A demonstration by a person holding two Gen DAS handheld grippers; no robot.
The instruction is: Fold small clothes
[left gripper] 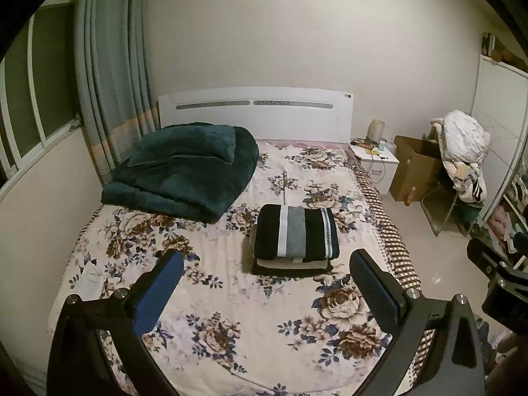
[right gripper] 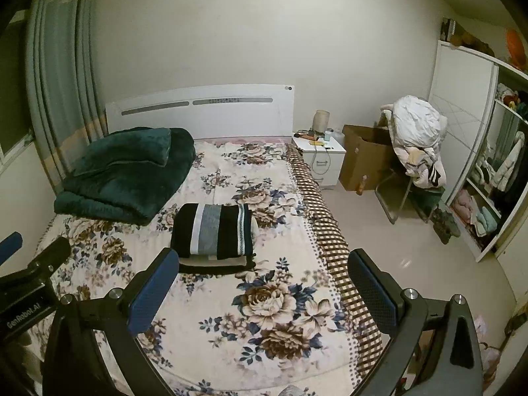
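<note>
A folded black garment with white and grey stripes [left gripper: 297,232] lies on top of a small stack of folded clothes [left gripper: 290,265] on the floral bedsheet [left gripper: 231,297]. It also shows in the right wrist view [right gripper: 214,231]. My left gripper [left gripper: 267,264] is open and empty, held above the bed's near end, short of the stack. My right gripper [right gripper: 264,264] is open and empty, to the right of the left one, above the bed's right side. The left gripper's body [right gripper: 29,283] shows at the left edge of the right wrist view.
A folded dark green blanket with a pillow [left gripper: 184,171] lies at the bed's far left. A white headboard [left gripper: 254,112] stands behind. A nightstand [right gripper: 323,155], a cardboard box [right gripper: 363,158], a chair piled with clothes [right gripper: 415,138] and an open wardrobe [right gripper: 488,171] stand to the right.
</note>
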